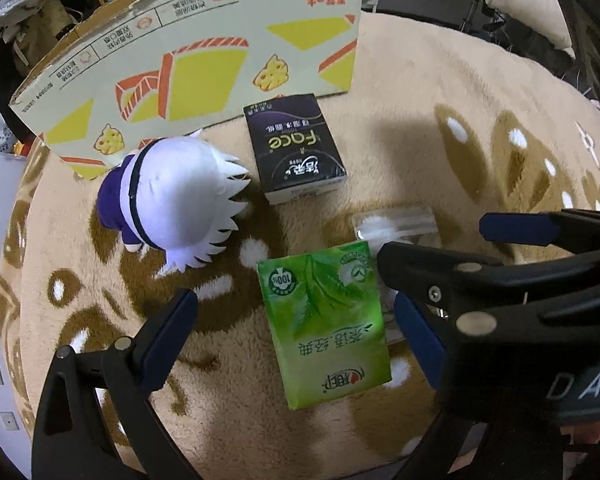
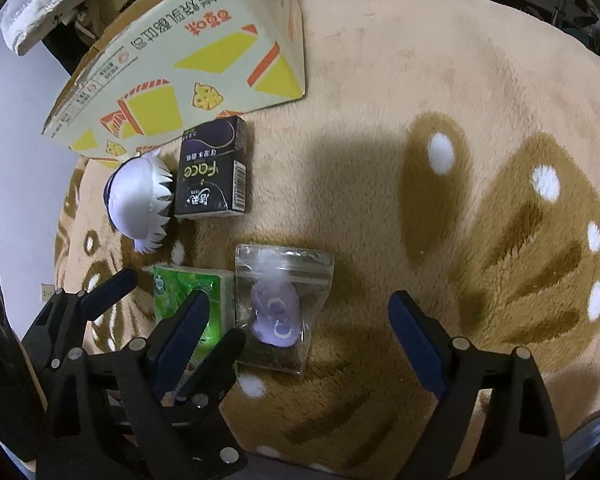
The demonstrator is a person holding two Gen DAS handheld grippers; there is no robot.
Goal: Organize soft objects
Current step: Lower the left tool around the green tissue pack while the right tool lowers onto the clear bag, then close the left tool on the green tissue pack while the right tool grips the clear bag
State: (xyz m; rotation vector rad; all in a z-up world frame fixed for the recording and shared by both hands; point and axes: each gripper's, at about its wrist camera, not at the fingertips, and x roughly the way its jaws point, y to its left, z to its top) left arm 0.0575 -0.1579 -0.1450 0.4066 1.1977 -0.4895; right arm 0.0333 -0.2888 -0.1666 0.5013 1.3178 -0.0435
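A green tissue pack lies on the tan rug between the open jaws of my left gripper; it also shows in the right wrist view. A clear zip bag with a small purple toy lies beside it, between the open jaws of my right gripper; in the left wrist view the bag is partly hidden by the right gripper. A black Face tissue pack and a white-haired purple plush doll lie further off, next to the box.
A cream cardboard box with yellow and orange print stands at the rug's far left. The round tan rug with brown patches stretches to the right. Clutter and bags line the room behind. A pale wall is at the left.
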